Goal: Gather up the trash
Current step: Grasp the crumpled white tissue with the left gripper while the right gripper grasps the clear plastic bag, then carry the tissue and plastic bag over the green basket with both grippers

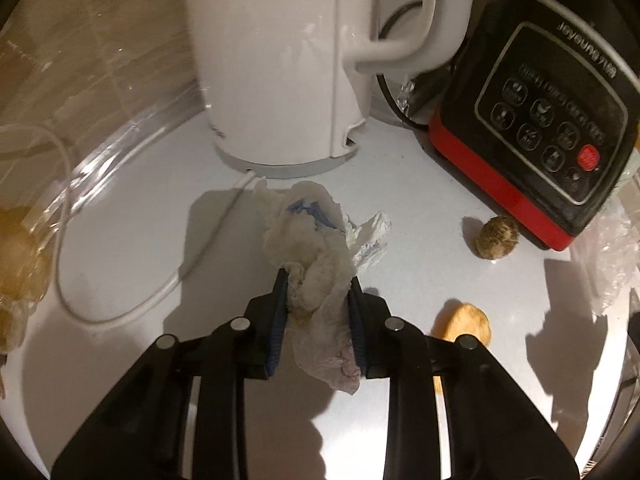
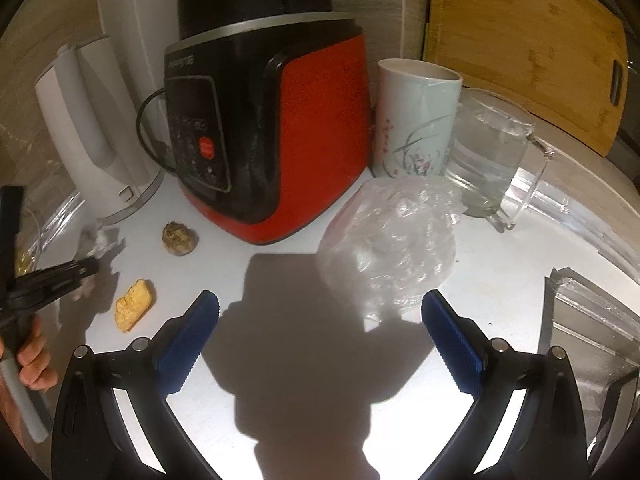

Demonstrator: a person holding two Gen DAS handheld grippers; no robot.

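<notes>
My left gripper [image 1: 318, 280] is shut on a crumpled white tissue [image 1: 320, 240] with blue marks, held just above the white counter in front of the kettle. It shows blurred in the right wrist view [image 2: 86, 268] at the far left. My right gripper [image 2: 320, 308] is open and empty above the counter. A crumpled clear plastic bag [image 2: 390, 240] lies just beyond its right finger. A brown shrivelled round scrap [image 2: 180, 238] and a yellow food piece [image 2: 134, 310] lie on the counter; both show in the left wrist view, the round scrap [image 1: 496, 237] and the yellow piece [image 1: 466, 322].
A white kettle [image 1: 288, 60] with its cord [image 1: 120, 308] stands at the back. A red and black blender base [image 2: 272, 128] stands beside it. A ceramic cup [image 2: 416, 120], a glass jug [image 2: 492, 152] and a wooden board [image 2: 520, 40] are at the right. A sink edge [image 2: 580, 308] is at the right.
</notes>
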